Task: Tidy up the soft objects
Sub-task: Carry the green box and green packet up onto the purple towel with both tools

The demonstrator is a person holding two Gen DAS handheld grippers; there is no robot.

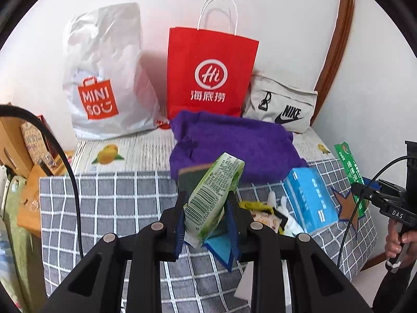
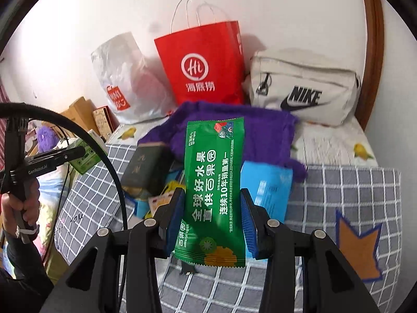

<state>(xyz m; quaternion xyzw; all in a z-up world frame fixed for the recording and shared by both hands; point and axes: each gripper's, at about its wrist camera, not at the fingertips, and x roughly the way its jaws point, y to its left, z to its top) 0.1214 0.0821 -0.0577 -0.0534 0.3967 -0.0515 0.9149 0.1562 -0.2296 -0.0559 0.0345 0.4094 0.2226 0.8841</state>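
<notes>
Left tool (image 1: 206,203): clamped on pale green packet (image 1: 213,190), over bed's near edge | right tool (image 2: 212,208): clamped on green pack (image 2: 215,182), long axis toward red bag (image 2: 206,65), likelier destination, at bed's far edge.

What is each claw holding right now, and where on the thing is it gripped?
Left claw pinches a light green tissue pack by its lower, barcode end. Right claw clamps a dark green tissue pack across its long side edges, below the middle.
</notes>
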